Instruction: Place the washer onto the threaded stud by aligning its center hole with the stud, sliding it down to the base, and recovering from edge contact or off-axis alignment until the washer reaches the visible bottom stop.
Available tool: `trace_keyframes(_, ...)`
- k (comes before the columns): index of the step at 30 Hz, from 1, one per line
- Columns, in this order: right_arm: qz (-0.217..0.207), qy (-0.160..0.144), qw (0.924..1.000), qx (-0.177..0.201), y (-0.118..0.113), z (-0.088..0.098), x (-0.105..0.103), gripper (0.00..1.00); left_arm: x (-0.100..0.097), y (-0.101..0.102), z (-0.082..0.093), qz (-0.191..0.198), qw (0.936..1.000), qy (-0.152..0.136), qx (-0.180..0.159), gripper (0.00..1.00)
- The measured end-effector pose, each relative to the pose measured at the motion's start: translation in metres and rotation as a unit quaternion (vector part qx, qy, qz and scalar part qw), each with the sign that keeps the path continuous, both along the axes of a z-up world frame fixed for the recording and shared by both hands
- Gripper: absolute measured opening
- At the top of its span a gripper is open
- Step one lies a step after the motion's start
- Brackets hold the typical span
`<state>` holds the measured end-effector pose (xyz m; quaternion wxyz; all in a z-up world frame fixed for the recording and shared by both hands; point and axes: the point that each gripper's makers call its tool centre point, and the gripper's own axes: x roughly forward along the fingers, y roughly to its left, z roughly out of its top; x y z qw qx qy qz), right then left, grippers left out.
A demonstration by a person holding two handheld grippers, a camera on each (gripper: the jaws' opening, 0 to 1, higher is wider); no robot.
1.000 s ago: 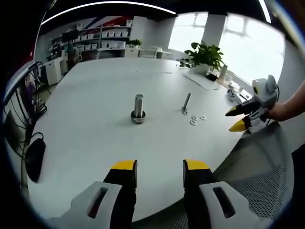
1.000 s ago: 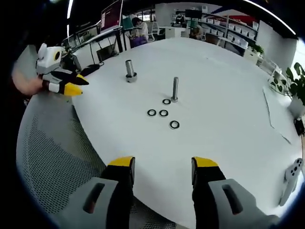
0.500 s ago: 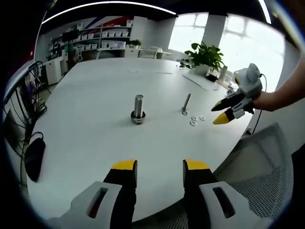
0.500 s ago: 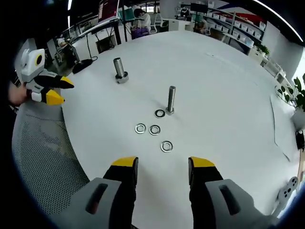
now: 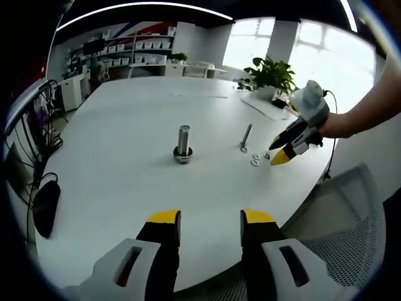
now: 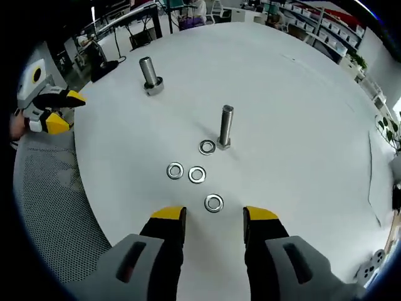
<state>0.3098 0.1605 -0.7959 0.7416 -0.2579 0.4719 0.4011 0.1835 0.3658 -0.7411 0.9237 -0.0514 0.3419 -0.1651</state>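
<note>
Closing in on the washers, the right gripper (image 6: 213,217) is lower over the white table (image 6: 301,113) than half a second ago; the four rings have slid toward its yellow tips and loom larger in the right gripper view. In the left gripper view the same tool (image 5: 277,150) has come further in over the table edge, its tips now just beside the scattered washers (image 5: 255,158).

No brand, label or readable writing shows on the hardware or the table.

The right gripper's jaws stand parted, holding nothing and touching nothing. The nearest washer (image 6: 213,203) lies flat just ahead of the gap between them. Beyond it sit a pair of washers (image 6: 186,172) side by side, then a fourth washer (image 6: 207,147) lying just beside the foot of the threaded stud (image 6: 225,126), which stands upright. Further off to the left stands a thicker second stud (image 6: 149,75) on its wide base.

The left gripper (image 5: 210,222) hangs back from the table edge, jaws spread and empty; it appears at the left edge of the right gripper view (image 6: 59,111), held in a hand (image 6: 19,122). From its view the thicker stud (image 5: 183,144) is straight ahead, the slim stud (image 5: 245,136) to the right.
</note>
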Motion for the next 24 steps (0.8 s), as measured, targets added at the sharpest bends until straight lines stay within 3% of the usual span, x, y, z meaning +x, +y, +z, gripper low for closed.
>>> trace_keyframes(17, 0.077, 0.01, 0.9967, -0.021, 0.006, -0.002, 0.0, 0.35, 0.0, 0.001, 0.0, 0.002, 1.0, -0.001, 0.0, 0.35)
trace_keyframes(24, 0.154, 0.026, 0.9859, -0.061, 0.005, -0.002, -0.007, 0.27, 0.0, 0.0, 0.0, 0.002, 1.0, 0.0, -0.001, 0.35)
